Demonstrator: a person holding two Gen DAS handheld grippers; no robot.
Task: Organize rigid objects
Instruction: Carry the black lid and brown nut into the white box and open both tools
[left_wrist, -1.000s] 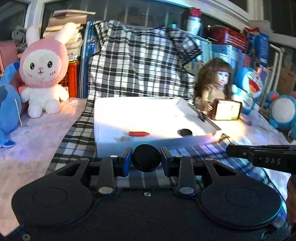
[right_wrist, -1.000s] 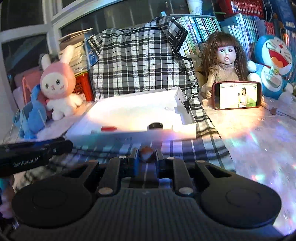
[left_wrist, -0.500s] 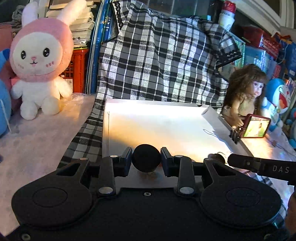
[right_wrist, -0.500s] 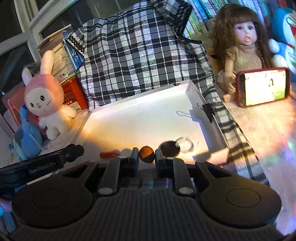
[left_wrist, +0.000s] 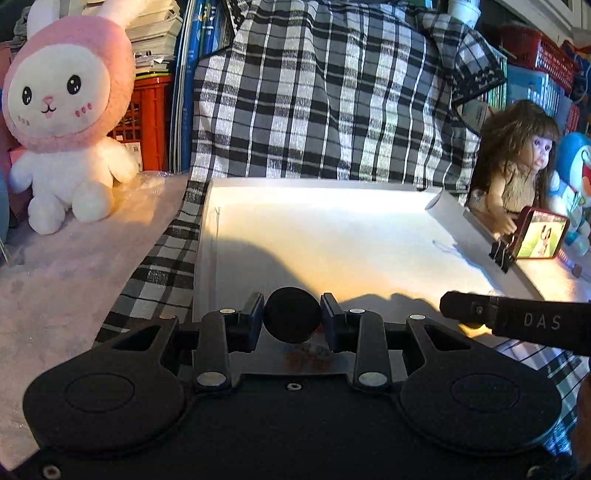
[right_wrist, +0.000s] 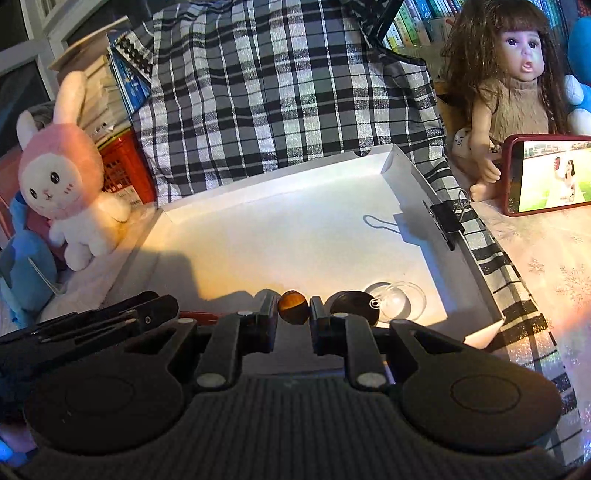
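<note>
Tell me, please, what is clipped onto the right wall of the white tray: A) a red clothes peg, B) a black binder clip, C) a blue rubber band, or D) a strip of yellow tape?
B: a black binder clip with wire handles sits clamped over the right wall of the white tray, near the phone.

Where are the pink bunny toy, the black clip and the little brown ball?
Pink plush bunny toy (left_wrist: 61, 99): left wrist view, on its face.
Black metal binder clip (right_wrist: 447, 218): right wrist view, on its black body.
Small brown ball (right_wrist: 293, 311): right wrist view, on its front.
</note>
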